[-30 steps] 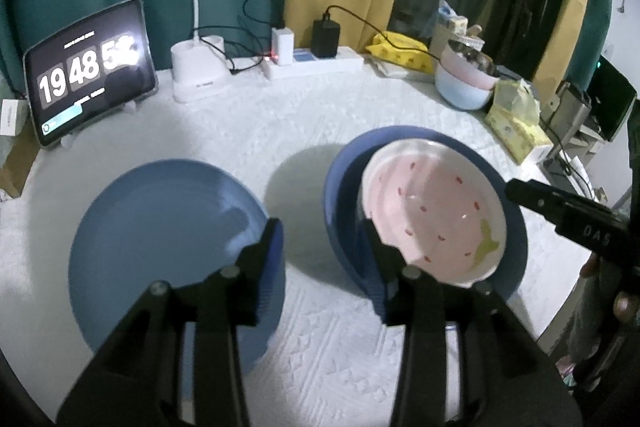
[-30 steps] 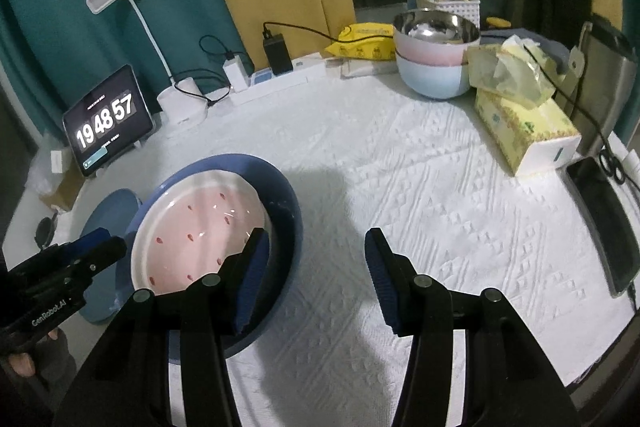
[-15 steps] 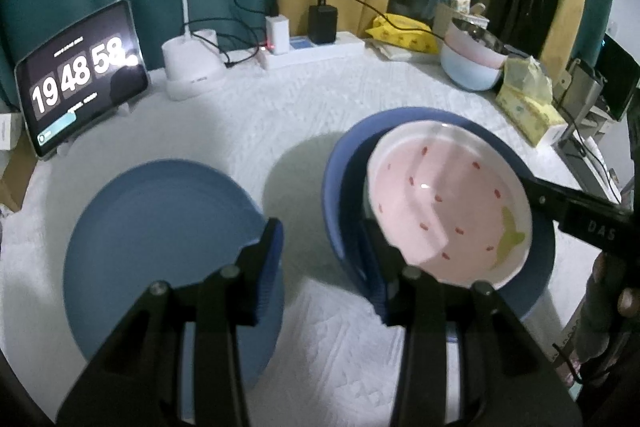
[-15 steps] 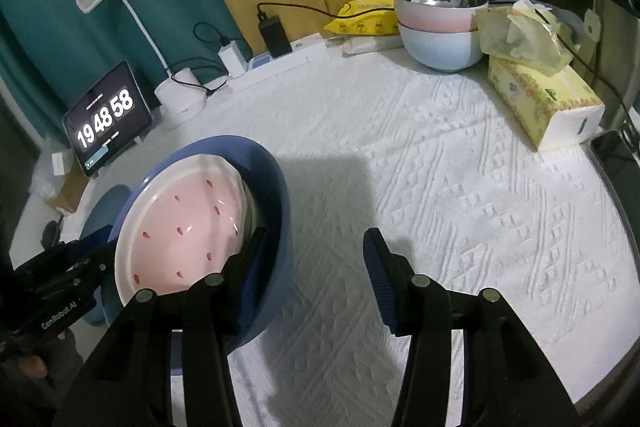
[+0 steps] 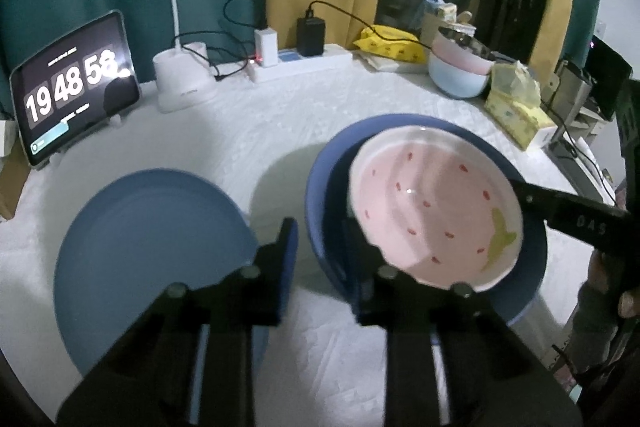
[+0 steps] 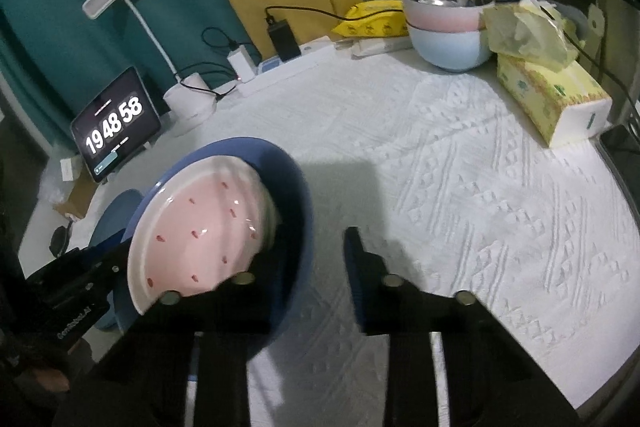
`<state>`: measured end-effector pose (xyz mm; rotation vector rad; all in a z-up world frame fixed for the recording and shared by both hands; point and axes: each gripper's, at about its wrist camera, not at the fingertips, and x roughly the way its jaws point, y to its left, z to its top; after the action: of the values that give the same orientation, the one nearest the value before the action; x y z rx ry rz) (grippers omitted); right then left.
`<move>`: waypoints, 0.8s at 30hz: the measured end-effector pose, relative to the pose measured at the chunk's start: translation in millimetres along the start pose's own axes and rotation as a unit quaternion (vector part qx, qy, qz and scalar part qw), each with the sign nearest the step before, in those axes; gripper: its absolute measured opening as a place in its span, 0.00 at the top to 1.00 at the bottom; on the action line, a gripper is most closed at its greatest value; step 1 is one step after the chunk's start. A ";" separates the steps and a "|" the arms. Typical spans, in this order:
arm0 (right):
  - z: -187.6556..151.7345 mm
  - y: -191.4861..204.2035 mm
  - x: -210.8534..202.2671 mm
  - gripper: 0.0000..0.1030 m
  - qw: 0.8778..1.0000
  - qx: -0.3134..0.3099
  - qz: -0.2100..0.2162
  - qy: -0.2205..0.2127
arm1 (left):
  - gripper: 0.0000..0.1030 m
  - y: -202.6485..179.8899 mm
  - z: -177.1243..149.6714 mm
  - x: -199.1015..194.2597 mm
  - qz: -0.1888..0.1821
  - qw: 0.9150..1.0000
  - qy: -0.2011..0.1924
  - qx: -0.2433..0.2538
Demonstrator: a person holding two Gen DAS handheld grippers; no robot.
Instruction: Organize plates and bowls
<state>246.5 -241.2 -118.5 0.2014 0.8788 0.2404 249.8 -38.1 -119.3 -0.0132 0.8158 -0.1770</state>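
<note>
**Both claws on the blue bowl, one gripping, one nearly**

Closest in, the left gripper has just been closing and looks clamped on the near rim of the blue bowl, one finger outside the wall and one inside. The right gripper has been closing too and straddles the opposite rim, but its outer pad isn't on the wall (a strip of cloth shows between them), so I'd call it apart.

The bowl sits mid-table with a pink dish leaning tilted inside it. A flat blue plate lies just beside the bowl, on the left claw's side.

Farther back there's a tissue box, two stacked bowls, a power strip, a lamp and a tablet clock by the curtains.
</note>
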 end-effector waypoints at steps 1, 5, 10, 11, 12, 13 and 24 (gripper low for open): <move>-0.1 3.0 -0.2 0.89 1.000 -0.003 0.000 -0.002 | 0.82 -0.6 0.0 0.0 -0.001 1.000 -0.001 0.000; 0.2 1.8 0.5 0.89 1.000 0.004 -0.001 -0.005 | 0.84 -1.3 -0.1 0.2 -0.004 1.000 -0.004 -0.003; -1.2 2.3 -0.9 0.90 1.000 0.014 -0.003 -0.012 | 0.86 -1.4 0.4 -0.1 -0.006 1.000 -0.005 -0.009; -1.1 3.0 -1.2 0.90 1.000 0.013 -0.005 -0.012 | 0.86 -1.7 0.3 -0.4 -0.006 1.000 -0.005 -0.009; -1.3 3.8 -1.6 0.90 1.000 0.011 -0.006 -0.013 | 0.86 -2.3 0.4 -0.4 -0.004 1.000 -0.005 -0.008; -1.3 4.4 -2.1 0.90 1.000 0.011 -0.007 -0.013 | 0.86 -1.4 0.6 -0.7 -0.003 1.000 -0.004 -0.007; 3.3 8.6 -16.8 0.90 0.999 0.011 -0.016 -0.029 | 0.87 -6.0 0.7 -9.7 -0.009 1.000 -0.011 -0.007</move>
<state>237.6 -238.1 -101.8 0.2133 0.8263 0.1951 242.9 -42.4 -111.3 -0.0354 0.7952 -0.1873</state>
